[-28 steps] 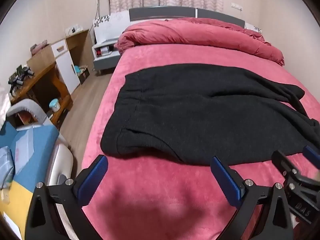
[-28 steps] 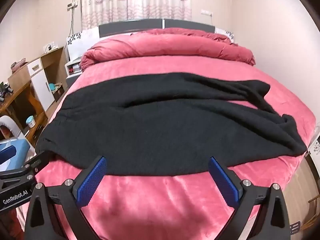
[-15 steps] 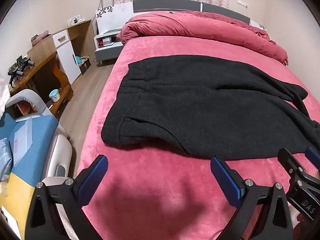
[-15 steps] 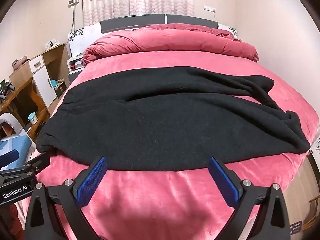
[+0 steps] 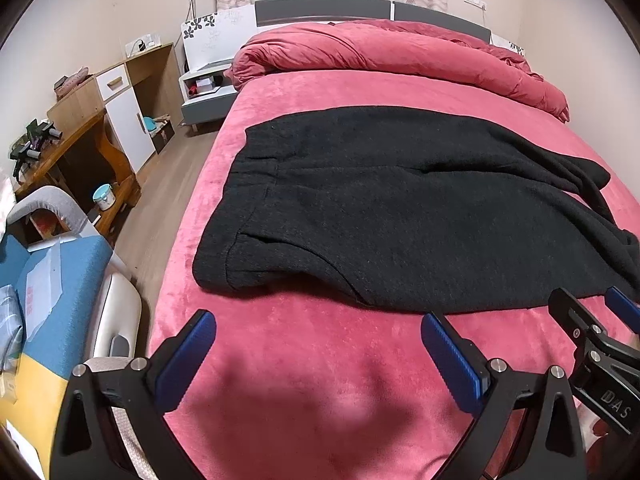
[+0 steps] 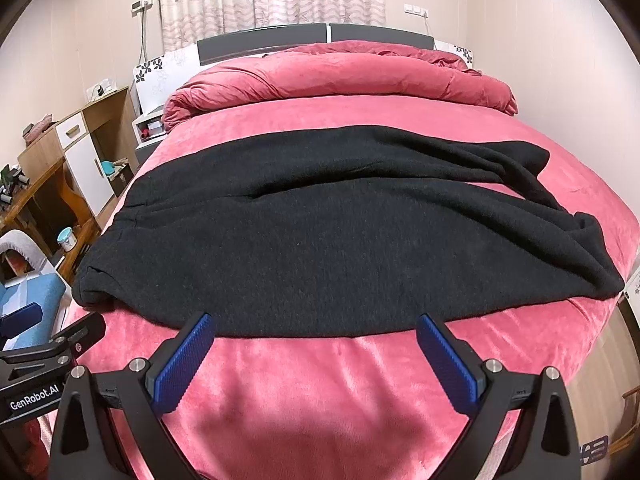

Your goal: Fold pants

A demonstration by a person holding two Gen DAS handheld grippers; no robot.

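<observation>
— Nearest the cameras, what are the claws doing?
— Left claw point(image 5: 318, 334) and right claw point(image 6: 316, 338) both gape wide, empty, poised over the bed point(image 6: 320, 380), likely ready to pinch the near hem.
— And the pants point(image 6: 320, 240)?
— Spread crosswise just beyond, waistband left, legs rumpled right.
— Farther back?
— A bunched duvet point(image 6: 340, 76), heaped clear at the headboard.

The black pants point(image 5: 400, 216) are thick, fuzzy, matt cloth. The pink bed cover point(image 5: 320, 380) is soft velvety cloth with a little shine. The blue finger pads point(image 6: 448, 364) look like bumpy rubber on smooth black plastic arms. The brown desk point(image 5: 80, 148) is shiny wood.
</observation>
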